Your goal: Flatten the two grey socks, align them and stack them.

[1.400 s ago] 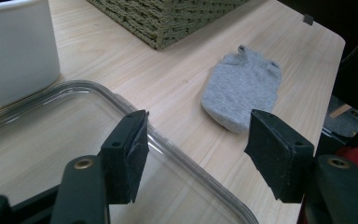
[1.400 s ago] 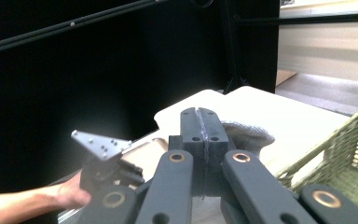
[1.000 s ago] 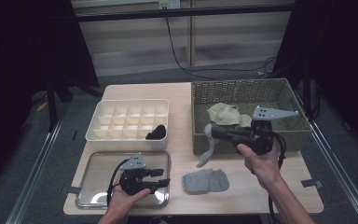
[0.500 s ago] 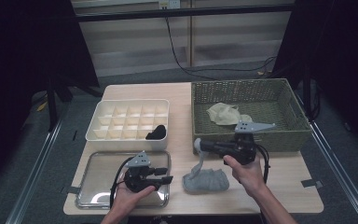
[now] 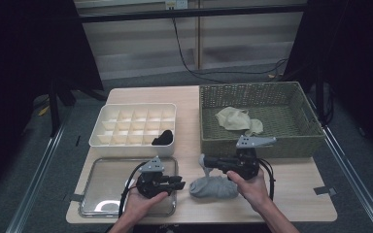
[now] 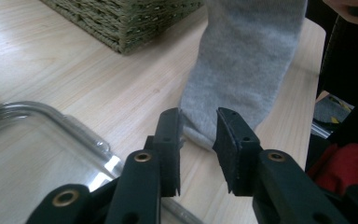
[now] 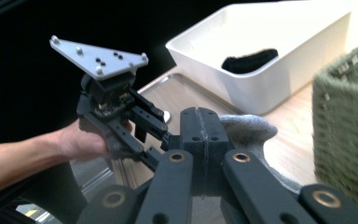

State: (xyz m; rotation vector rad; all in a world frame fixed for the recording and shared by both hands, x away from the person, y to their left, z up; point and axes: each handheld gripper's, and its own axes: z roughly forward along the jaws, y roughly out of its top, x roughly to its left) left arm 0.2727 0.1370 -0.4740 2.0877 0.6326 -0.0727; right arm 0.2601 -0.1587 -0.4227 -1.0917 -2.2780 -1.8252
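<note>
Wooden table (image 5: 189, 104); gripper views reveal grey sock (image 6: 242, 70) hanging.

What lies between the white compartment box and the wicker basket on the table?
Only bare wooden table lies between the white compartment box and the wicker basket; the high view shows that strip with nothing on it.

Two forearms enter from the bottom edge of the high view, each hand wrapped around a black two-jaw gripper. The left gripper (image 5: 180, 183) is held level, jaws pointing toward the right gripper (image 5: 205, 161) and close to it. In the left gripper view its jaws stand a narrow gap apart and have just been closing, their pads not yet pressing together. The right gripper points back toward the left one, tilted slightly downward, with its jaws pressed fully together.
</note>
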